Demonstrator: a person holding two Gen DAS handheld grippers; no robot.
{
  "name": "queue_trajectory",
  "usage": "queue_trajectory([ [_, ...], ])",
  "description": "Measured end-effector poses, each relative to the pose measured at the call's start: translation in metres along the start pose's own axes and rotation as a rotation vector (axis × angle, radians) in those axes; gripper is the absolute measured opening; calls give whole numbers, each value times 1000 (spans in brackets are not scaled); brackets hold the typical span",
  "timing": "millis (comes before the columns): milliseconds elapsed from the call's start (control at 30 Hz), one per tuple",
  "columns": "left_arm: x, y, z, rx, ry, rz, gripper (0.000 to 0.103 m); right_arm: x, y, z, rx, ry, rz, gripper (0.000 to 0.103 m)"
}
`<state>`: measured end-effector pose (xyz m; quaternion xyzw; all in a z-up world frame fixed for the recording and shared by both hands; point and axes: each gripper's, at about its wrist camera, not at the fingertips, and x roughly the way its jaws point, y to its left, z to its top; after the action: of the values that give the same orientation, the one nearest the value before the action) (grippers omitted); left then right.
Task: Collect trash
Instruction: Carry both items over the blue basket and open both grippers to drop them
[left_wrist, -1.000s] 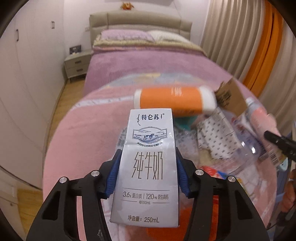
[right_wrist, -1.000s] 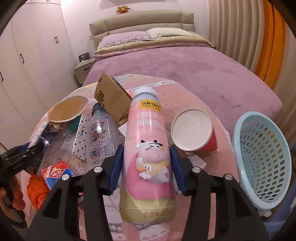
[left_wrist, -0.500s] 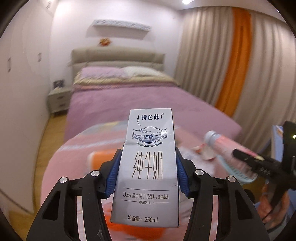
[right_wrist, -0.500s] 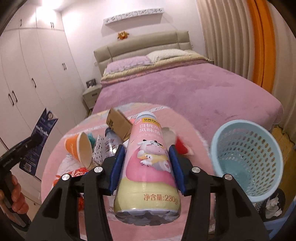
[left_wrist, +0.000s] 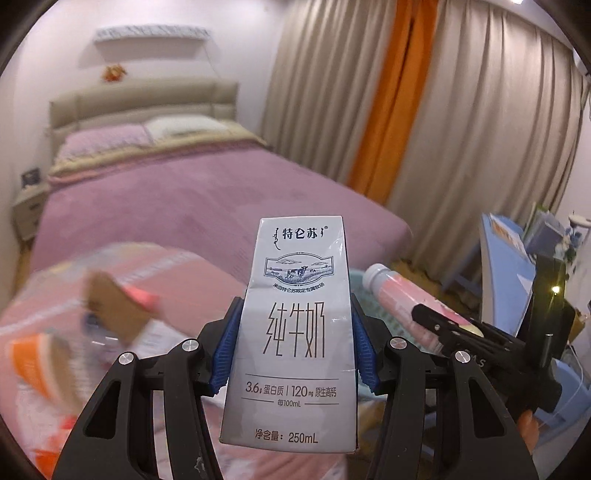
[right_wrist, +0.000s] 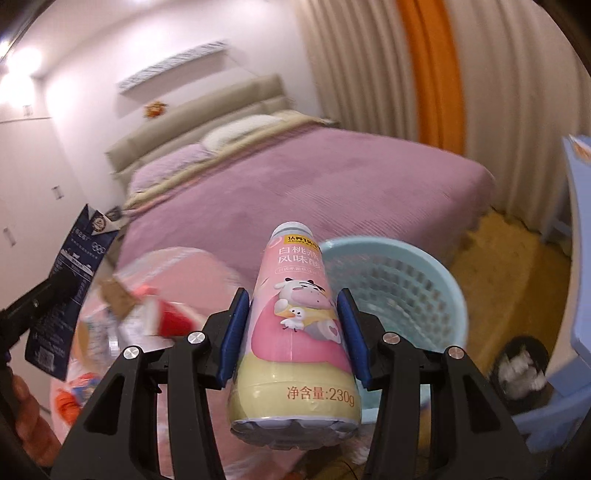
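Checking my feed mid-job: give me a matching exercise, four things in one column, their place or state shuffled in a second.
Things:
1. milk carton
2. pink bottle
3. blue basket
4. black bin

Places:
a. on the floor, white scraps inside
b. in the left gripper
c. just behind the bottle, open top showing
d. in the right gripper

Pairs: 1-b, 2-d, 3-c, 4-a
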<state>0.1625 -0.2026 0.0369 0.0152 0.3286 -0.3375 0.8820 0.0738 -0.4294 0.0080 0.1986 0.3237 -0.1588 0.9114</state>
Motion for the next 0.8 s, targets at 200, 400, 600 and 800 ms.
queue_trajectory([
  [200, 91, -24, -24, -27, 156, -49, 52, 44, -41, -11, 48, 91, -63, 46],
  [400, 131, -47, -41, 1, 236, -50, 53, 72, -58, -23, 77, 154, -104, 46],
  [600, 131, -54, -45, 33, 238, -53, 64, 80, -67, -24, 77, 157, -111, 47],
  [800, 106, -53, -43, 48, 196, -62, 73, 69, -71, -22, 85, 135, -88, 48],
])
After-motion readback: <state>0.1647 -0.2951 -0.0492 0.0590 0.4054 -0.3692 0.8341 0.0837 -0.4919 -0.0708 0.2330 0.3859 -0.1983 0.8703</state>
